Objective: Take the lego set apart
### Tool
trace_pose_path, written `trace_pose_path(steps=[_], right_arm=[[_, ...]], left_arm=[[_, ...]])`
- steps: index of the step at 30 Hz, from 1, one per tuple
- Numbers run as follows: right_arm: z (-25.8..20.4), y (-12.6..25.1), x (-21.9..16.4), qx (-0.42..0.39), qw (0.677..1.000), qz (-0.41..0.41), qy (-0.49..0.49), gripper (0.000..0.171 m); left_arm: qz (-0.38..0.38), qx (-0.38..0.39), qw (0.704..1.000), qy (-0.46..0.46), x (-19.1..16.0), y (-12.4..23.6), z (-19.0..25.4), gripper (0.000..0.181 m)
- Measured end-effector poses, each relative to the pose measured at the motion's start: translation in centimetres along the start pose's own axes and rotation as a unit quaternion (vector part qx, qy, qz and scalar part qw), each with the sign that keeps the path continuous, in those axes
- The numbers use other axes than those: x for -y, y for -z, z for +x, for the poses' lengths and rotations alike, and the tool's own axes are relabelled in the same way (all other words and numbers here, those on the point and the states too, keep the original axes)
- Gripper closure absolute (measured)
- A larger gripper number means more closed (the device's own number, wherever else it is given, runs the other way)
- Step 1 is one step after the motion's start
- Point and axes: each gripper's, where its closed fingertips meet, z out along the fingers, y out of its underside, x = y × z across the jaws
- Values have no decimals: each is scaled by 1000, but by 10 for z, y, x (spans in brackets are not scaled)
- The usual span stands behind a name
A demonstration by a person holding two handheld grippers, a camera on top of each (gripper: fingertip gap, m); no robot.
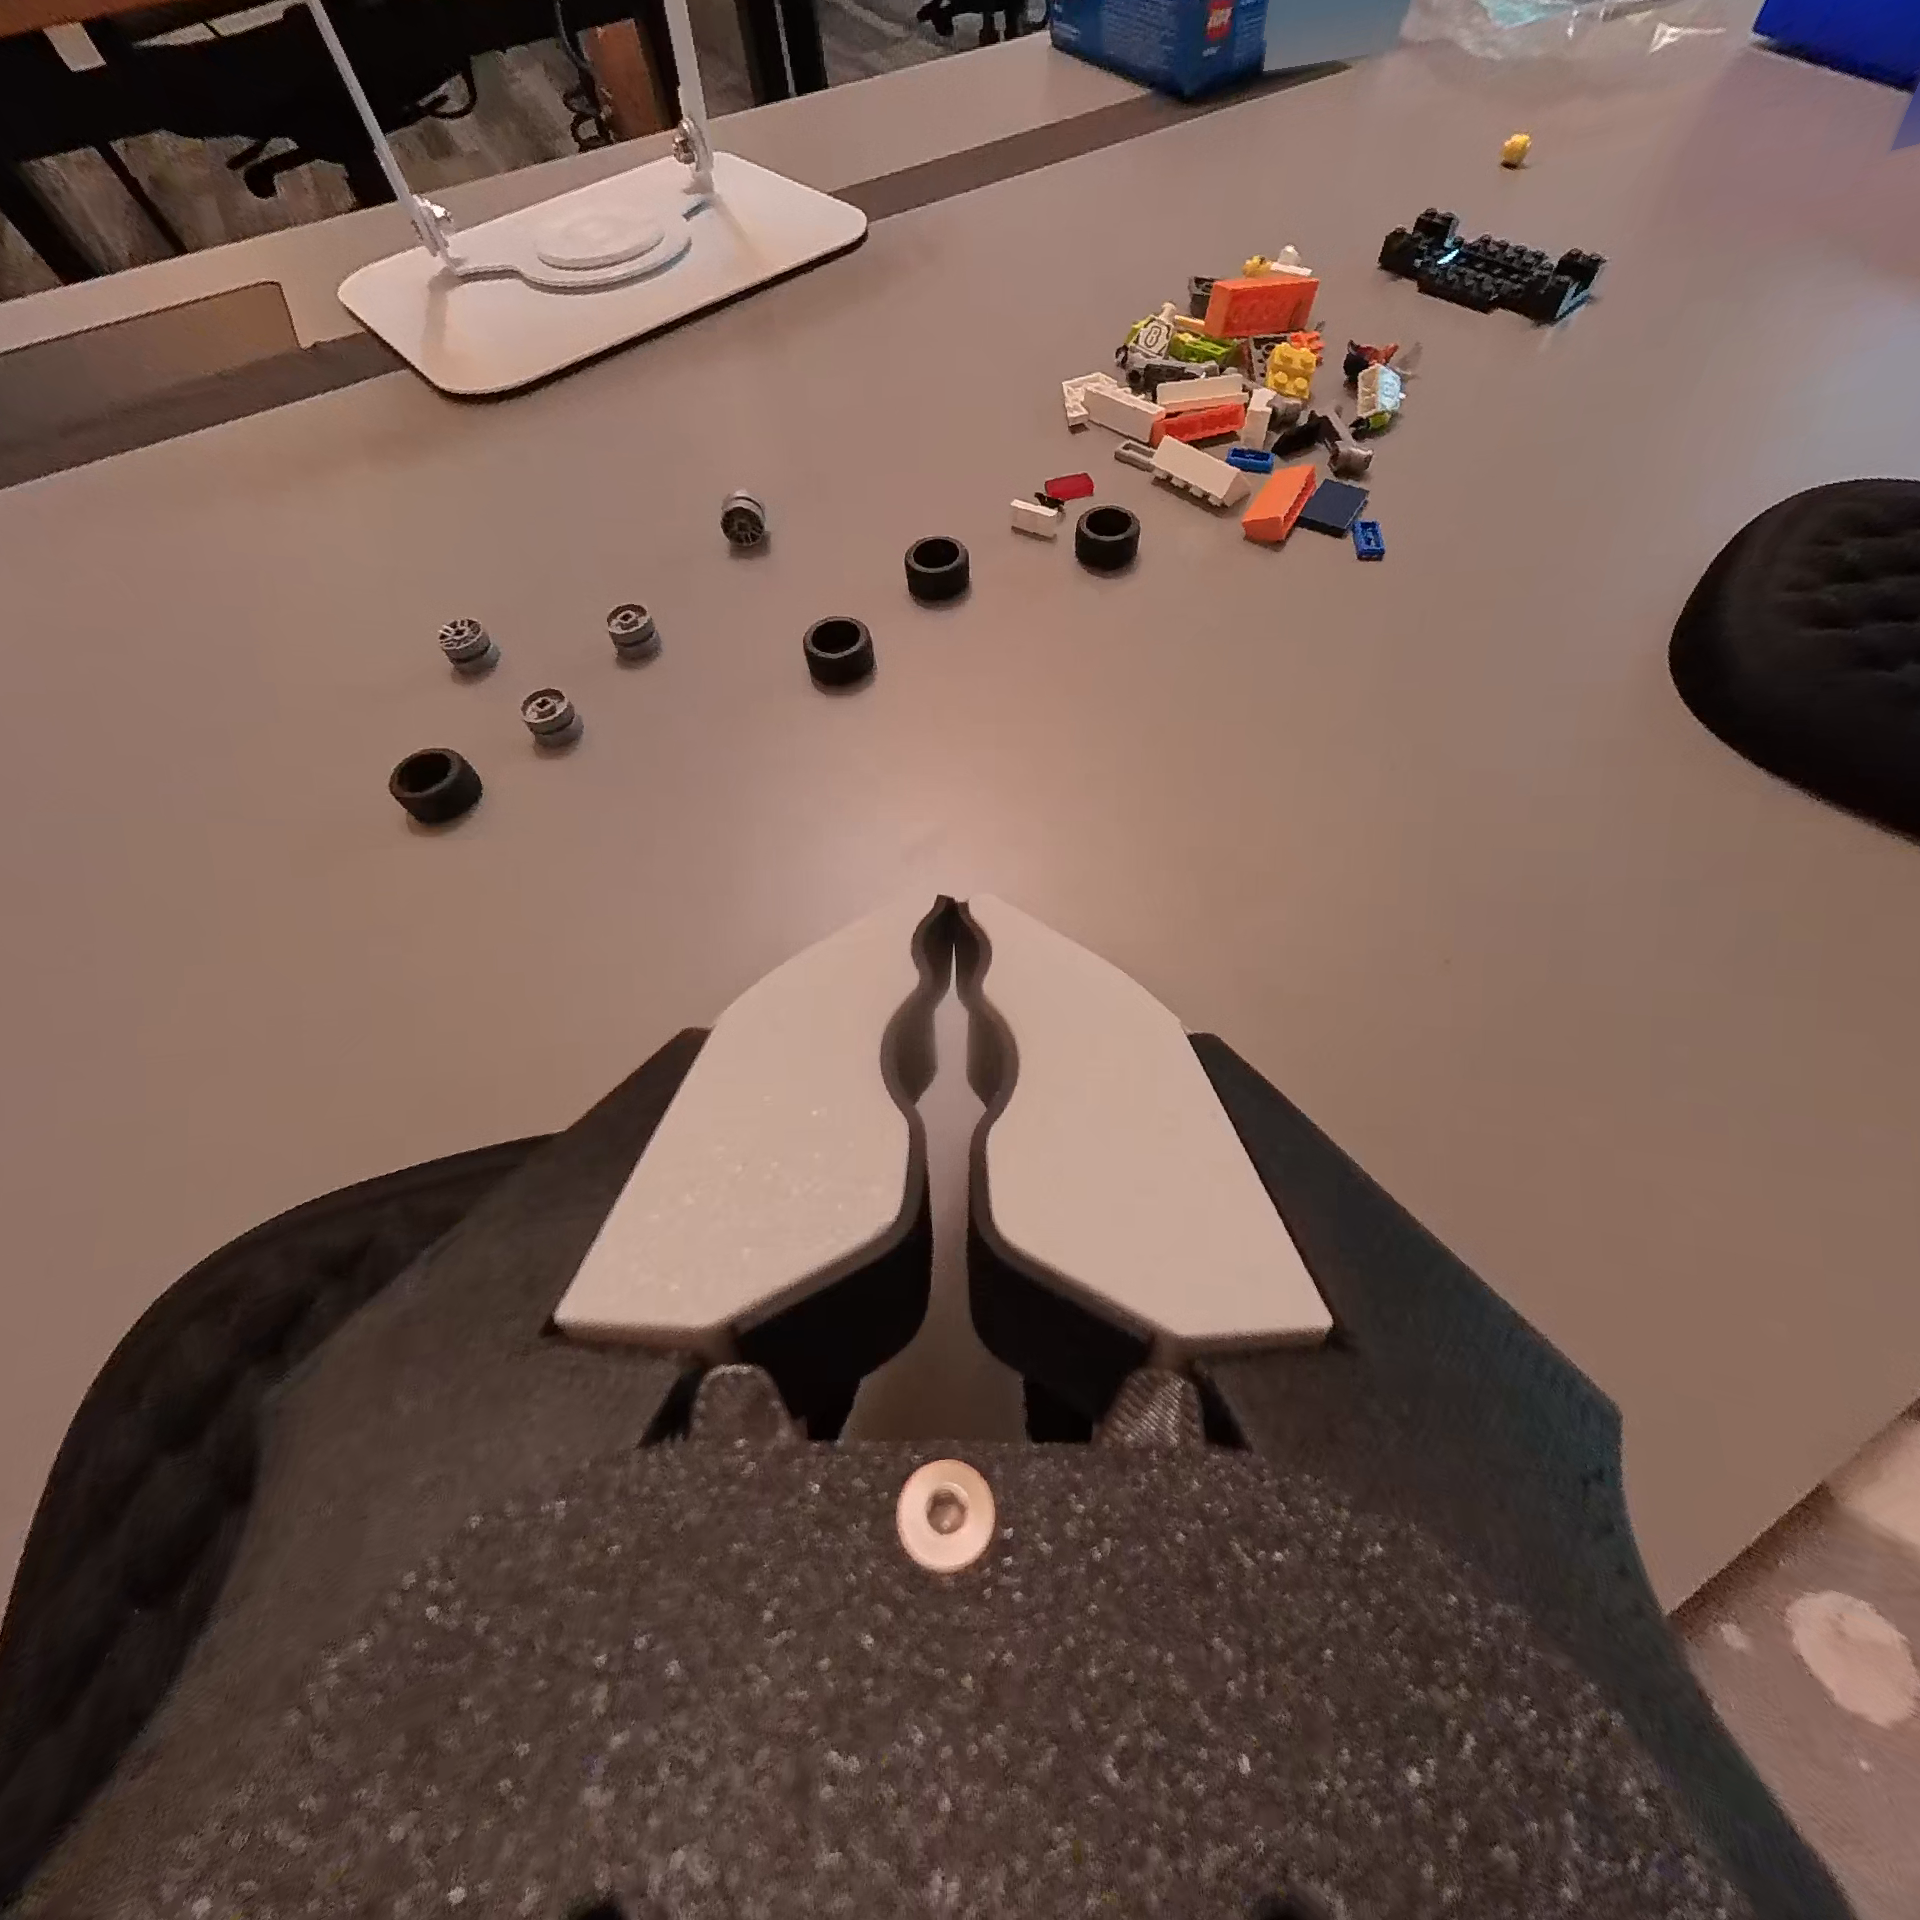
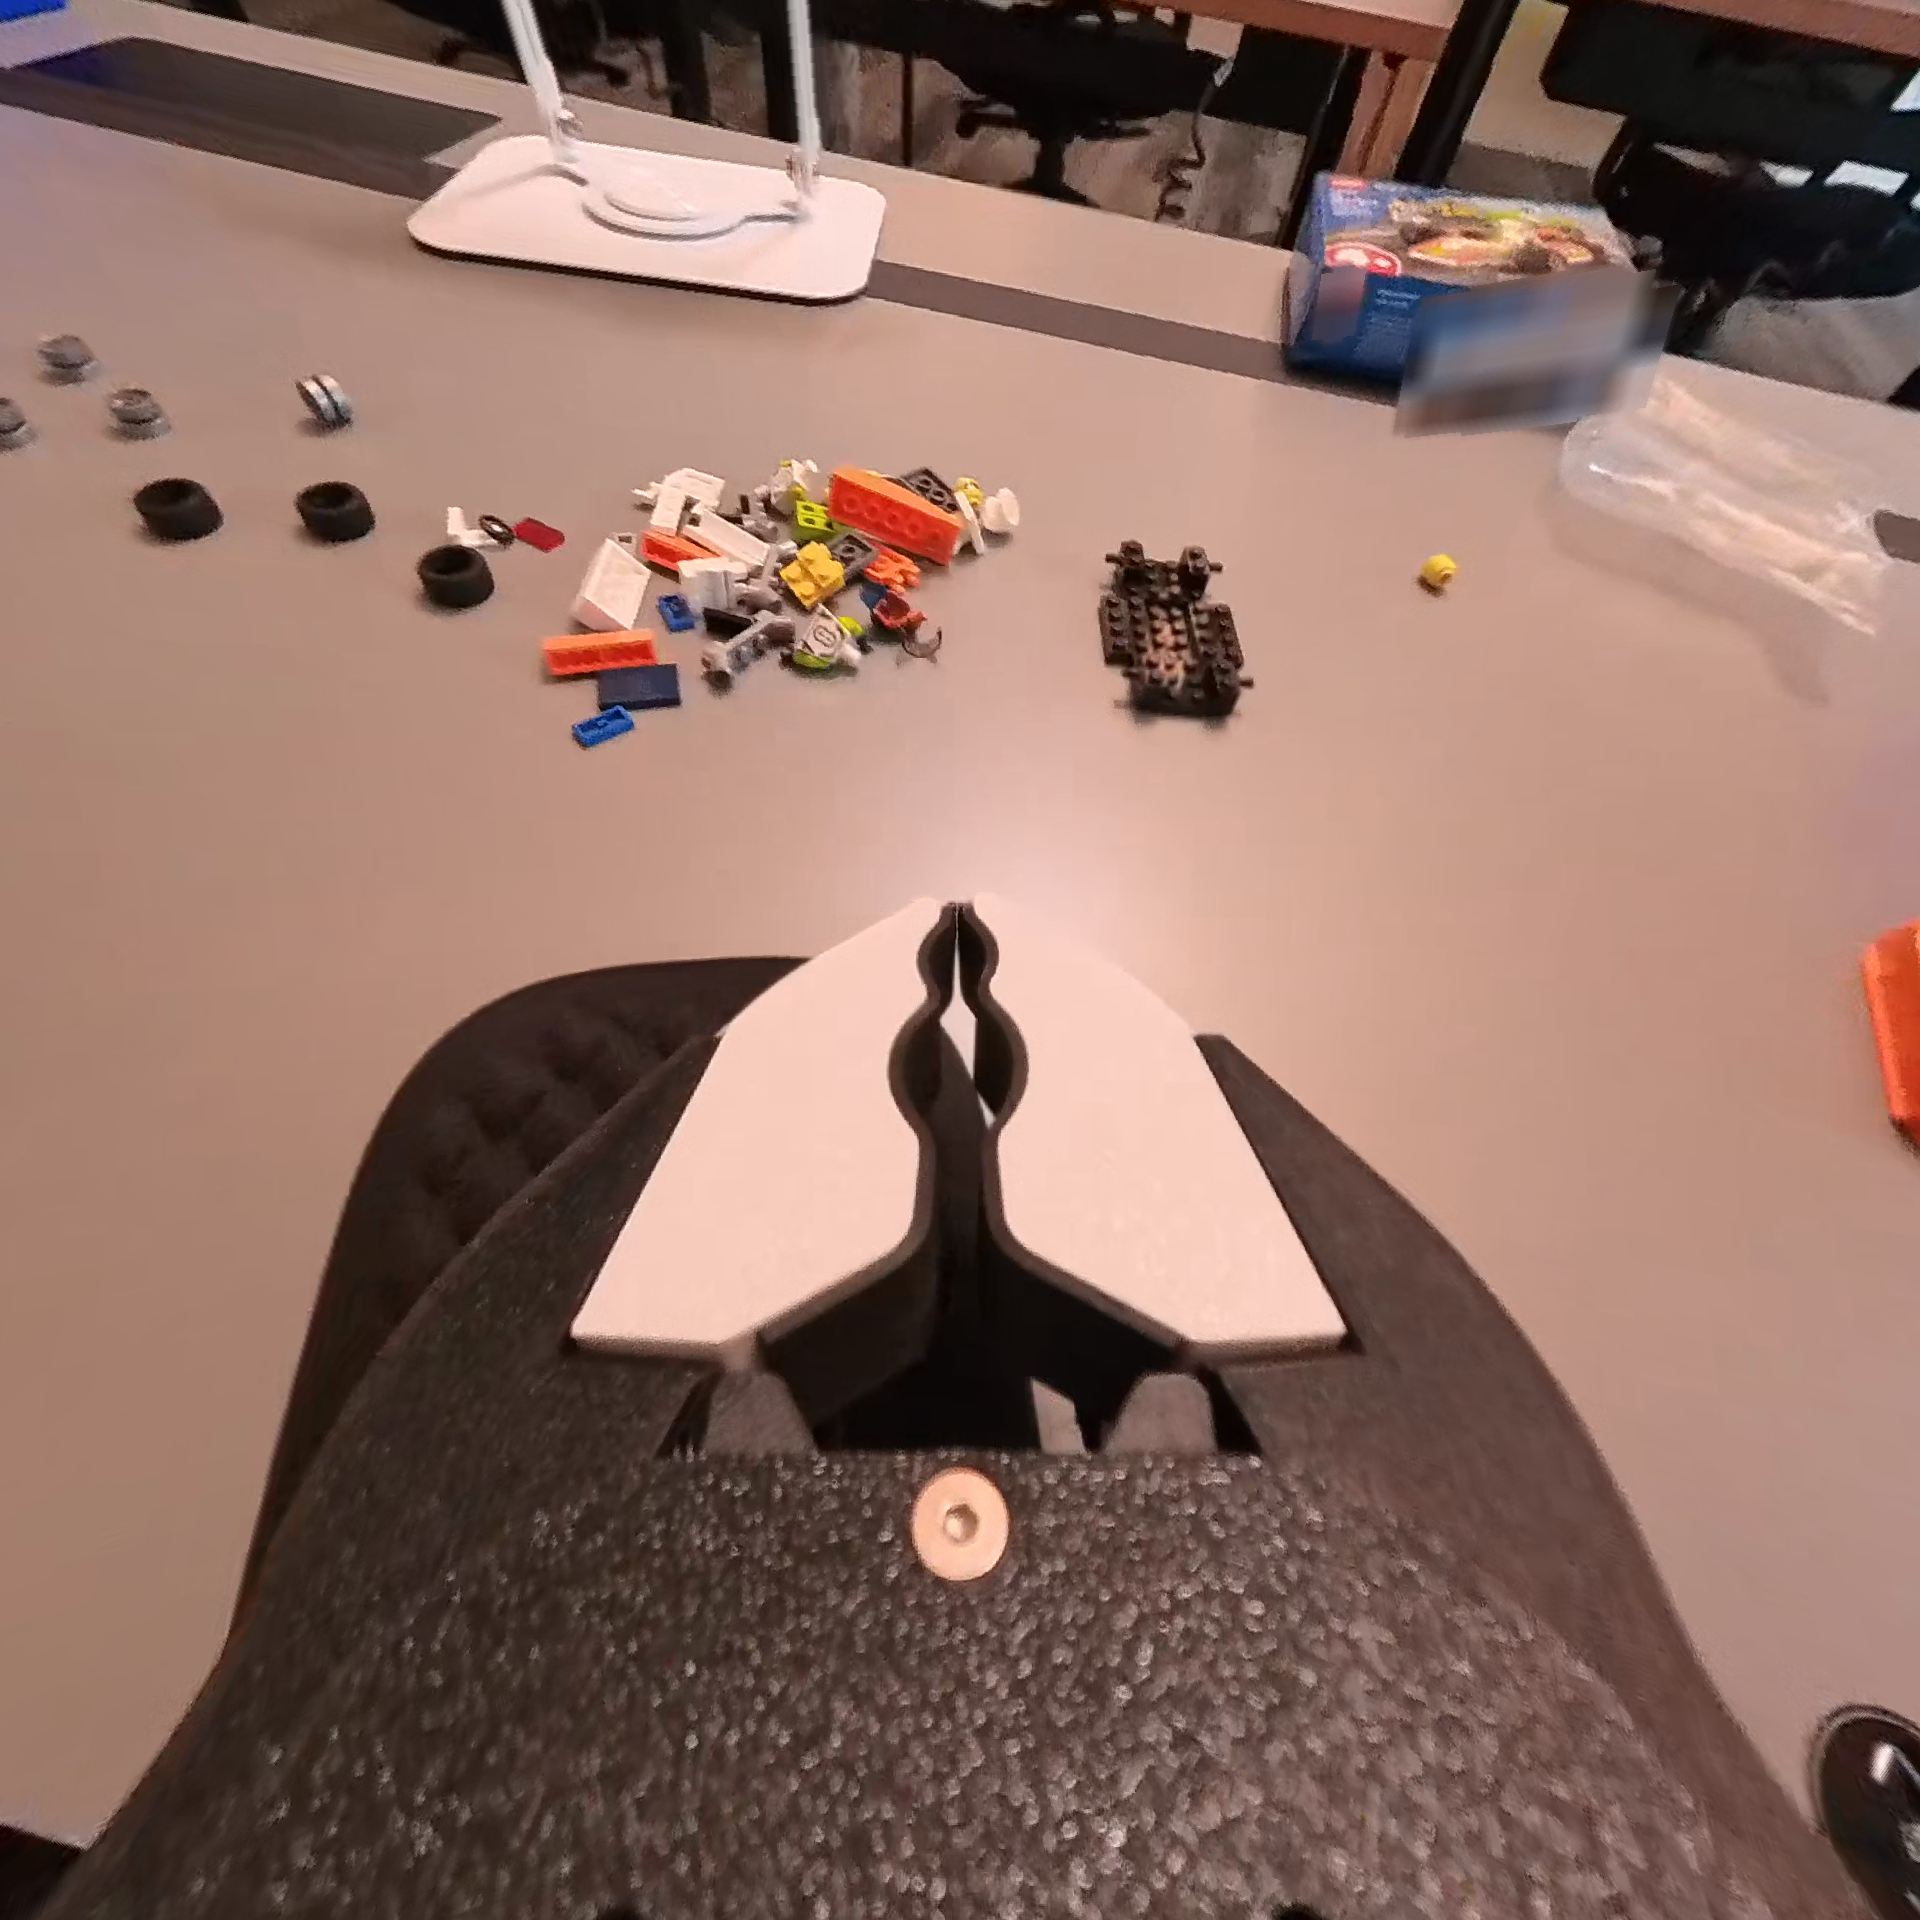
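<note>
- Grey table [image 1: 1143,779] all around, and both tools sit low over it, well short of the bricks.
- Left tool [image 1: 954,906]: its pale fingers are pressed together at the tips, nothing between them.
- Right tool [image 2: 956,909]: same story, tips closed against each other and holding nothing.
- The lego set is already in bits. A loose pile of bricks [image 1: 1236,405], orange, white, yellow, lime and blue, lies well ahead of the tools; from the right wrist view it sits ahead and a little left [image 2: 769,582].
- Just beside the pile, apart from it, the black studded chassis [image 2: 1174,634] lies alone on the table; the left wrist view has it beyond the pile to the right [image 1: 1491,268].
- A small yellow piece [image 2: 1438,571] sits by itself farther right of the chassis.
- Left of the pile, four black tyres are strung out in a ragged line, the nearest tyre [image 1: 435,787] lying on its side.
- Four grey wheel hubs [image 1: 551,717] stand loose near the tyres, each apart from the others.
- At the far edge, a white stand base [image 1: 603,281] with two thin uprights.
- A blue lego box [image 2: 1455,281] rests at the far right edge, with clear plastic bags [image 2: 1745,499] next to it.
- A black padded cushion [image 1: 1808,644] lies at the right in the left wrist view.
</note>
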Motion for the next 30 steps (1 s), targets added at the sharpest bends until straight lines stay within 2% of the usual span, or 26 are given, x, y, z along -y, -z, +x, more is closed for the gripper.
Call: trace_pose_path(steps=[8, 15, 20, 25, 29, 30], right_arm=[[-5, 1, 4, 8, 999, 10, 33, 169], [-5, -18, 20, 26, 998, 13, 61, 165], [3, -32, 35, 38, 996, 18, 81, 159], [57, -56, 58, -12, 991, 3, 132, 137], [131, -87, 85, -66, 977, -8, 203, 135], [149, -100, 87, -70, 972, -21, 223, 130]], left_arm=[[30, -13, 999, 6, 14, -1, 2, 178], [71, -29, 997, -10, 56, 4, -13, 180], [69, -53, 995, -40, 82, 2, -29, 181], [42, -62, 996, -56, 88, -17, -54, 181], [43, -81, 994, -53, 89, -36, -61, 181], [46, -88, 993, -57, 90, -41, -60, 181]])
